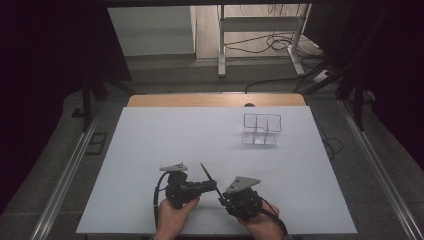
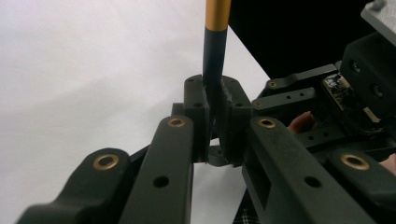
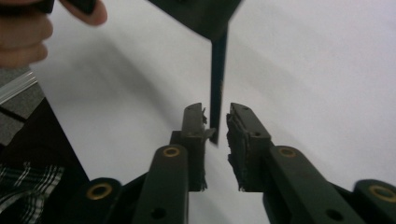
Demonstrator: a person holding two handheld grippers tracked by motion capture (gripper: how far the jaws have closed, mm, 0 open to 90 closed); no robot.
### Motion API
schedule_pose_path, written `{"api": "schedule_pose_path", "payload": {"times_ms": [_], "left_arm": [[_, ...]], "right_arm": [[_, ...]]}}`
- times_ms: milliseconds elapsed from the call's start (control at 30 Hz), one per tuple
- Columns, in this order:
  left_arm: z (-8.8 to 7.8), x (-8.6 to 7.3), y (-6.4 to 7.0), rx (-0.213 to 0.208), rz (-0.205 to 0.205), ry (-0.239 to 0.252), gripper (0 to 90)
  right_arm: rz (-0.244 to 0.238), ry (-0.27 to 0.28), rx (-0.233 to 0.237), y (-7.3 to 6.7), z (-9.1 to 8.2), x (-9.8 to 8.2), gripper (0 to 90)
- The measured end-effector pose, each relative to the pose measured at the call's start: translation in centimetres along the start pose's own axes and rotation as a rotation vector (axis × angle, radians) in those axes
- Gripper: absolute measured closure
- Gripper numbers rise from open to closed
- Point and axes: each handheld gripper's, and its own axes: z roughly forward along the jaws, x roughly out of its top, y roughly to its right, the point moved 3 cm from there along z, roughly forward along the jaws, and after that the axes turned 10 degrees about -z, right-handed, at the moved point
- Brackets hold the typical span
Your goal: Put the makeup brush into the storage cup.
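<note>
Two tools meet near the counter's (image 1: 150,150) front edge, around one dark pencil (image 2: 214,70) with a gold band. Left tool (image 2: 214,116) clamps the pencil's shaft between its pads. Right tool (image 3: 217,126) stands slightly open, its pads flanking the pencil's lower end without pressing. A clear wire-edged organizer (image 1: 261,129) sits toward the far right corner.

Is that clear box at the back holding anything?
Empty, it seems: the clear plastic divided box shows just the white table through its compartments.
</note>
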Motion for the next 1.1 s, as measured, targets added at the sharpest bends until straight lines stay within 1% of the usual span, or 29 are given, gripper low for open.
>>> {"api": "schedule_pose_path", "payload": {"times_ms": [33,133,267,333,433,600,667,733,800,867,933,1000,1067,1100], "left_arm": [[-0.1,0.1,0.0,0.009,0.0,0.002,83.8],[-0.4,0.2,-0.1,0.046,0.026,-0.007,83.8],[-0.5,0.3,0.0,0.068,0.05,-0.02,83.8],[-0.4,0.3,0.1,0.068,0.056,-0.021,83.8],[-0.4,0.3,0.2,0.079,0.074,-0.028,83.8],[-0.2,0.3,0.4,0.087,0.086,-0.034,83.8],[-0.2,0.3,0.5,0.092,0.094,-0.037,83.8],[-0.1,0.3,0.5,0.094,0.098,-0.039,83.8],[0.0,0.3,0.6,0.098,0.103,-0.044,83.8],[0.1,0.3,0.7,0.096,0.106,-0.045,83.8],[0.2,0.3,0.8,0.096,0.11,-0.046,83.8],[0.2,0.3,0.8,0.097,0.114,-0.049,83.8],[0.3,0.3,0.9,0.097,0.119,-0.052,83.8],[0.3,0.3,0.9,0.096,0.115,-0.051,83.8]], "right_arm": [[0.001,0.002,0.005,0.1,-0.2,0.0,72.0],[0.014,0.007,0.027,0.7,-0.8,-0.1,67.1],[0.022,0.02,0.031,1.6,-1.6,-0.1,62.1],[0.03,0.036,0.033,1.9,-2.0,0.1,59.4],[0.038,0.065,0.034,2.3,-2.5,0.5,55.7],[0.043,0.109,0.043,2.9,-3.2,1.1,55.0],[0.041,0.126,0.053,3.0,-3.4,1.3,53.8],[0.039,0.134,0.051,3.1,-3.5,1.6,51.4],[0.04,0.139,0.061,3.2,-3.5,1.8,50.9],[0.041,0.147,0.059,3.3,-3.5,2.1,51.0],[0.044,0.157,0.07,3.4,-3.5,2.5,51.4],[0.04,0.176,0.073,3.5,-3.5,2.9,51.7],[0.049,0.197,0.084,3.6,-3.5,3.4,51.9],[0.054,0.203,0.093,3.7,-3.4,3.7,51.9]]}}
